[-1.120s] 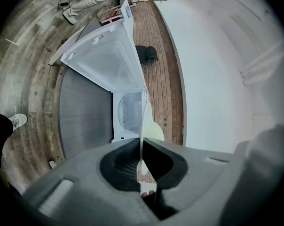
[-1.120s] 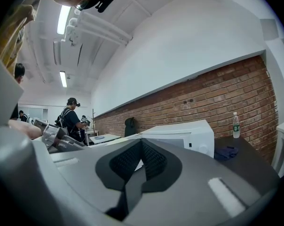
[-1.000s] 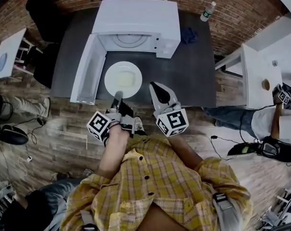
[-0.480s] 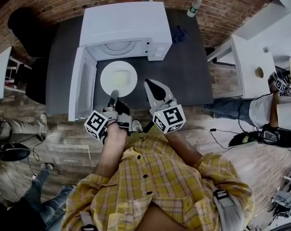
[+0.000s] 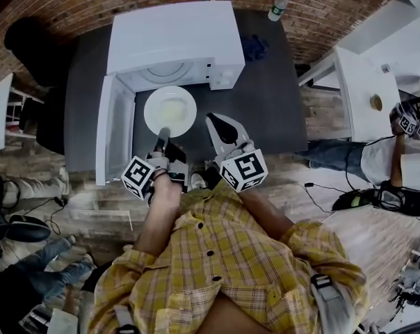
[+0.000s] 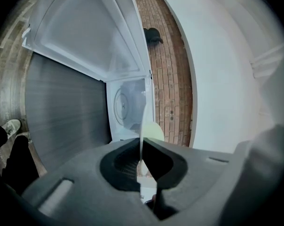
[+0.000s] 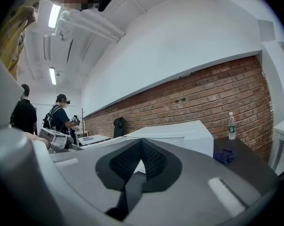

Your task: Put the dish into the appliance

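Left claw (image 5: 163,134) is clamping the near rim of the dish (image 5: 170,108), which is heading straight ahead into the open appliance (image 5: 172,44), right claw (image 5: 213,122) idling closed and empty alongside.

The person wears a yellow checked shirt (image 5: 224,256) with dark buttons, and its sleeves stop near the elbows. Grey straps (image 5: 322,294) go over both shoulders. The left claw (image 5: 163,133) and the right claw (image 5: 213,122) are grey, with black ribbed pads (image 7: 153,160) inside. Each one has a white cube (image 5: 246,170) on it, covered in black square marks.
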`<action>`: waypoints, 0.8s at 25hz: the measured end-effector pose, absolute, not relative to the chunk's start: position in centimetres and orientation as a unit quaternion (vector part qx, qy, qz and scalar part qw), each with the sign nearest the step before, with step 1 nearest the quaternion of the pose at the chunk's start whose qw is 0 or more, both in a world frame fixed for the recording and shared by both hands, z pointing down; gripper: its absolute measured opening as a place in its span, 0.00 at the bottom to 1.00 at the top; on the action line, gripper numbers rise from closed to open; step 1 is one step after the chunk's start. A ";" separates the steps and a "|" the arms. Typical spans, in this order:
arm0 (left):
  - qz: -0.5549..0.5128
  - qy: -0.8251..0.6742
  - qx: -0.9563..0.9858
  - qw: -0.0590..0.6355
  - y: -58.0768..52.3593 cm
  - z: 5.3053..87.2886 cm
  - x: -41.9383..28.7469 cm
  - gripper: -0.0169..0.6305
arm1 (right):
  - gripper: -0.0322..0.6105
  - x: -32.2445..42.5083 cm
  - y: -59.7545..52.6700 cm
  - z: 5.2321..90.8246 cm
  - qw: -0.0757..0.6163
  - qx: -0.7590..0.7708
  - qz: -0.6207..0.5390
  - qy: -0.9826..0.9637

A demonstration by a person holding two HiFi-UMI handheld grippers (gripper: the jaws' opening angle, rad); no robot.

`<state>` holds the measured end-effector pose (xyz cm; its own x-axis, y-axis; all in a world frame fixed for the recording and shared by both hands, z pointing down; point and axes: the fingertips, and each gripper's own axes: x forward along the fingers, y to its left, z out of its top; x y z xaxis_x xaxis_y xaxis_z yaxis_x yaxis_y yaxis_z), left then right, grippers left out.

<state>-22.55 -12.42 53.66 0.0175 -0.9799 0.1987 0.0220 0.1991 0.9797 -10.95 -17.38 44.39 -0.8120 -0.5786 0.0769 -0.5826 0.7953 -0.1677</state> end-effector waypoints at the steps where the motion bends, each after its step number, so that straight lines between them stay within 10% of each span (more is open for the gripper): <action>1: -0.452 -0.537 0.445 0.556 -12.8 53.7 -22.6 0.04 | 0.04 -11.0 -17.9 44.4 0.009 0.306 0.093 -0.947; 20: -0.451 -0.563 0.432 0.541 -18.6 59.8 -25.8 0.04 | 0.04 -10.3 -23.1 45.5 0.007 0.310 0.095 -0.946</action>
